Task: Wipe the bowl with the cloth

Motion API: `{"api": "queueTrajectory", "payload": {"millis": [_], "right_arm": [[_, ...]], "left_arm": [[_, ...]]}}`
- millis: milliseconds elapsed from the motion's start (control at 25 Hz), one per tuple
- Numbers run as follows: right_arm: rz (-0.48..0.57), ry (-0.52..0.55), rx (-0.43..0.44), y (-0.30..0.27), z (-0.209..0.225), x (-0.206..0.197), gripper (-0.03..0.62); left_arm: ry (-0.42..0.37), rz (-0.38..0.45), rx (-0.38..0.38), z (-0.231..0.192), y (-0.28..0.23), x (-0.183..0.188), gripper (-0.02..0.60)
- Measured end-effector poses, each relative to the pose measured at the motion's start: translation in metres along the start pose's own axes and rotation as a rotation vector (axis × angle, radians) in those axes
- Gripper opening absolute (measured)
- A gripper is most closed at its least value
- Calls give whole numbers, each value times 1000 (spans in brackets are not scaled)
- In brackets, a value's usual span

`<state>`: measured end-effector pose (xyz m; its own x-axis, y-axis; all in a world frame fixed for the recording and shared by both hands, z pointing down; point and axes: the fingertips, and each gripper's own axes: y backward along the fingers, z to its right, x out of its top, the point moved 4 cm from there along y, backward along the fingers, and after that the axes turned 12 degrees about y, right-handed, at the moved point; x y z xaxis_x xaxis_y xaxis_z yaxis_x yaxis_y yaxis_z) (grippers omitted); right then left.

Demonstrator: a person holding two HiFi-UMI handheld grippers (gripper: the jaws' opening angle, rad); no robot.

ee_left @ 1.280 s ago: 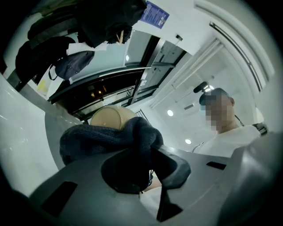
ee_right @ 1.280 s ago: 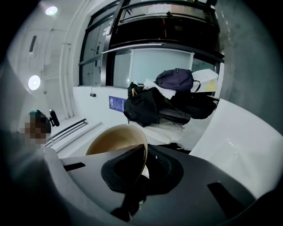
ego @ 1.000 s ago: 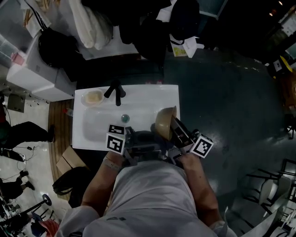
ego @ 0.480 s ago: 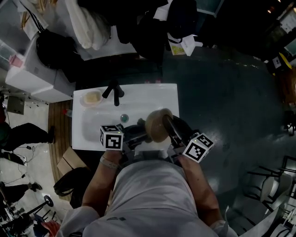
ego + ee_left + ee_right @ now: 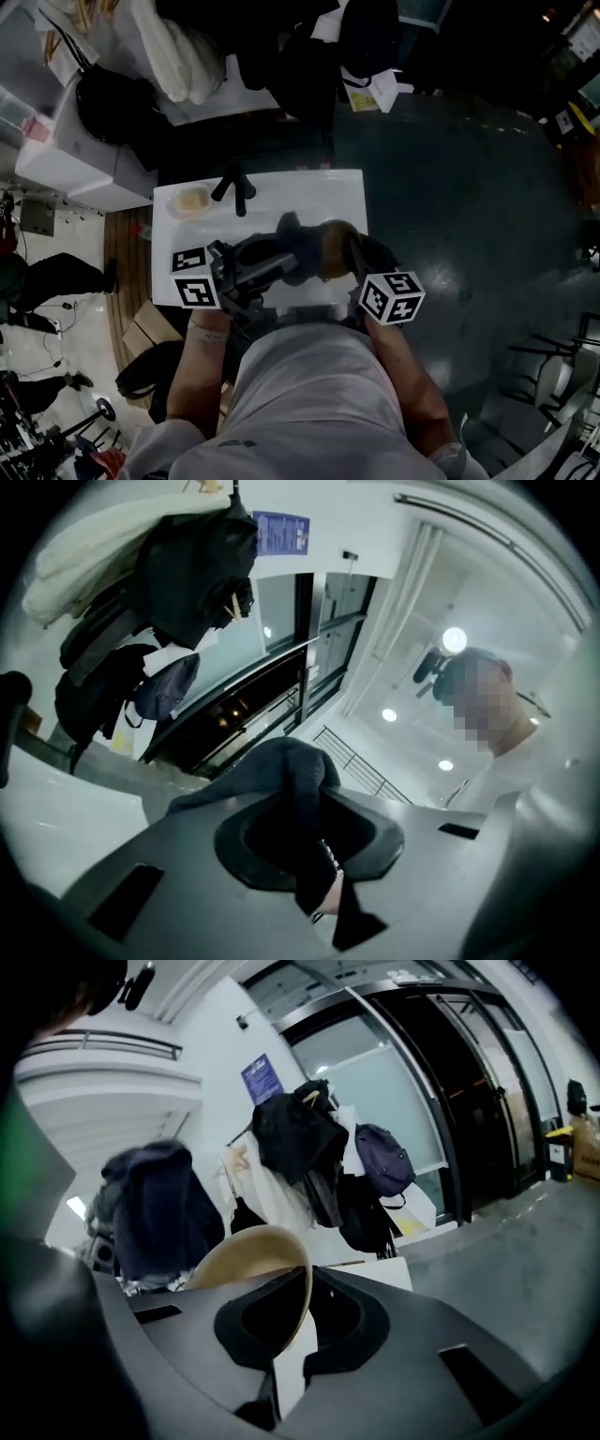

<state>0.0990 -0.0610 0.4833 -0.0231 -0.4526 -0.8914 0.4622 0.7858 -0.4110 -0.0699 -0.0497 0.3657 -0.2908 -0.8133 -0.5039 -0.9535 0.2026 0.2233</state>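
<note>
Fingers of the left gripper (image 5: 298, 841) are closed on the dark cloth (image 5: 281, 771). Right gripper (image 5: 286, 1321) fingers pinch the tan bowl (image 5: 248, 1255) by its rim. Both are over the sink (image 5: 323, 192).

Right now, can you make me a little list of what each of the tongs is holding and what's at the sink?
Left tongs: shut on the dark cloth
Right tongs: shut on the rim of the tan bowl
Cloth and bowl: close together above the white sink; touching or not, unclear
At the sink: black faucet, with a small dish beside it
</note>
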Motion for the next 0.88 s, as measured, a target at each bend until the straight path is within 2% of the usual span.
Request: {"api": "queueTrajectory", "payload": {"millis": [120,200,240,320,440,520,640,760,880], "right_arm": [[-51,72,33,-8,-16,-4,31],[-45,91,41,-10,-23,1,31],[-37,98,36,-9,-24,4,31],[-24,112,11,-6,-21,9,31],[-29,136,-38,0,-13,12,31],[-54,171,-64,0,-10,9,32],[-94,195,-83,-1,-7,1,32],[-131,183,-97,-4,0,-8,31],[-160,161,-113,-6,7,-18,31]], "left_arm": [[10,-1,-95,13,-19,3,71],[31,-19,-87,7,-29,-3,71],[35,-34,-43,0,-33,-7,71],[-8,-87,131,-22,-34,-17,71],[-202,-224,438,-55,-29,-35,72],[-283,-272,551,-68,-24,-43,72],[-281,-284,583,-71,-26,-50,117],[-306,-305,589,-67,-32,-55,225],[-378,-297,625,-61,-33,-53,235]]}}
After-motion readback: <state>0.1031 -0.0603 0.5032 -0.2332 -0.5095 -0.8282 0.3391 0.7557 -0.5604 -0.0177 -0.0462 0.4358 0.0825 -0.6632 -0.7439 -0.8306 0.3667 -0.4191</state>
